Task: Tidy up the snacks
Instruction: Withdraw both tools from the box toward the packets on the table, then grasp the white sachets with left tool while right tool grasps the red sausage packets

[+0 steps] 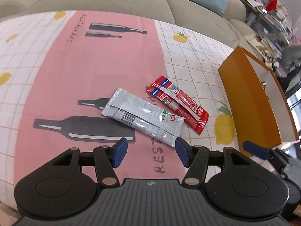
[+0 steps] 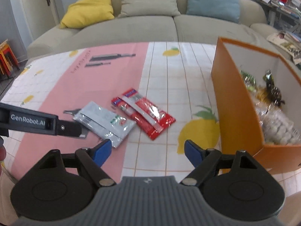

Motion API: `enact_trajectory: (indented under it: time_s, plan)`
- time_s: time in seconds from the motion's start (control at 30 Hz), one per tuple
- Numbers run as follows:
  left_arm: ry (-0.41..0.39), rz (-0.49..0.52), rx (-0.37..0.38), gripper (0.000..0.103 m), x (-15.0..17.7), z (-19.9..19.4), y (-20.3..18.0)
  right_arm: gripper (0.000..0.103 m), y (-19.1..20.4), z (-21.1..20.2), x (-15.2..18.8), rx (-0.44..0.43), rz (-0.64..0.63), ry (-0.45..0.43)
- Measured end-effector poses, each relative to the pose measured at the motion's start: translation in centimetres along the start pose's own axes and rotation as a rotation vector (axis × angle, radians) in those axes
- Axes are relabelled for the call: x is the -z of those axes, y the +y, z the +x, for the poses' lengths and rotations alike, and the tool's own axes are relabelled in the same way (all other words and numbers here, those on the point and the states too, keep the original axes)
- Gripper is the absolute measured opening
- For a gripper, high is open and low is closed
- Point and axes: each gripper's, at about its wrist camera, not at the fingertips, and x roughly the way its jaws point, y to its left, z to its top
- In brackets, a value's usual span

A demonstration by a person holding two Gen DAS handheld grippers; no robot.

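Two flat snack packets lie side by side on the tablecloth: a silver one (image 1: 144, 117) (image 2: 105, 122) and a red one (image 1: 178, 101) (image 2: 144, 114). My left gripper (image 1: 150, 151) hovers just short of the silver packet's near end, open, nothing between its blue pads. My right gripper (image 2: 147, 151) is open too, nearer than both packets, empty. In the right wrist view the left gripper's black body (image 2: 37, 122) reaches in from the left over the silver packet. An orange box (image 1: 254, 101) (image 2: 237, 101) stands to the right, holding several wrapped snacks (image 2: 272, 113).
The table wears a cloth (image 2: 165, 71) with a pink panel, bottle prints and lemons. A beige sofa (image 2: 141, 28) with yellow, beige and blue cushions runs behind it. Cluttered shelves (image 2: 282, 3) stand at the far right, stacked stools (image 2: 6, 58) at the far left.
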Motion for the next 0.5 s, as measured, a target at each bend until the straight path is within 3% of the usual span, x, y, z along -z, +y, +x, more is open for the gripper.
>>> enact_trajectory:
  time_s: [0.1,0.23,0.5]
  plan:
    - [0.021,-0.059,0.025,0.069,-0.1,1.2,0.7,0.082,-0.2,1.1,0.0,-0.003,-0.007,0.014]
    - [0.047,-0.111,0.009,0.068,-0.2,2.7,1.2,0.077,0.0,3.2,-0.2,0.017,-0.049,0.025]
    - [0.060,-0.211,-0.017,0.068,-2.0,4.6,1.0,0.077,0.4,7.3,-2.1,0.074,-0.135,0.009]
